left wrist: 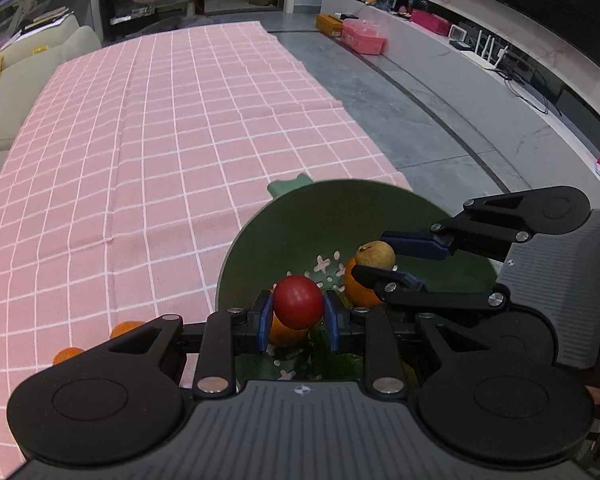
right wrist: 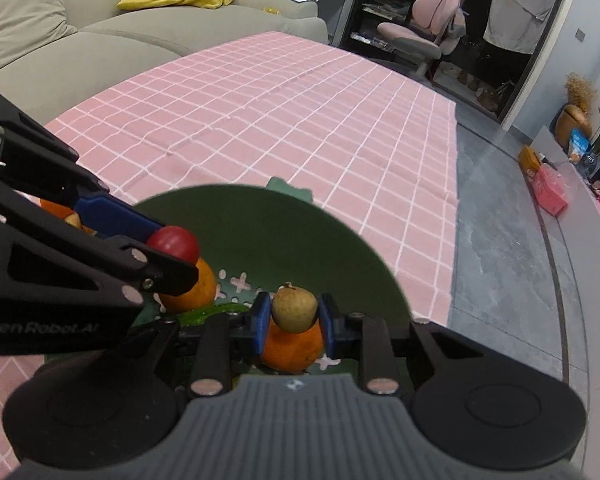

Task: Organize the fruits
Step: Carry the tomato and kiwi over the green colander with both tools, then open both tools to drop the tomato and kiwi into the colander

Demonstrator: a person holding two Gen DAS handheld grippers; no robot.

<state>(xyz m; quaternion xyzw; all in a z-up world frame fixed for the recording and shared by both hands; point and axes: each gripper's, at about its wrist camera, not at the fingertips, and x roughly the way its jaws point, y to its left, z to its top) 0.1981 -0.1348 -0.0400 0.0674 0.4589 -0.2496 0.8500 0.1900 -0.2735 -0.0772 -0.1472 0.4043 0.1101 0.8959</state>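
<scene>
A green colander bowl (left wrist: 260, 240) sits on the pink checked tablecloth; it also shows in the right wrist view (right wrist: 260, 216). My left gripper (left wrist: 298, 308) is shut on a red round fruit (left wrist: 299, 302) and holds it over the bowl; the red fruit also shows in the right wrist view (right wrist: 174, 243). My right gripper (right wrist: 294, 316) is shut on a small brown fruit (right wrist: 294, 309), also over the bowl; the fruit shows in the left wrist view (left wrist: 377, 254). Oranges (right wrist: 294, 350) (right wrist: 192, 290) lie in the bowl beneath, with something green (right wrist: 204, 316).
Two oranges (left wrist: 126, 328) (left wrist: 66, 355) lie on the cloth left of the bowl. The tablecloth (left wrist: 160, 140) stretches far ahead. A sofa (right wrist: 80, 32) stands beyond the table, grey floor (left wrist: 400, 120) and a TV bench to the right.
</scene>
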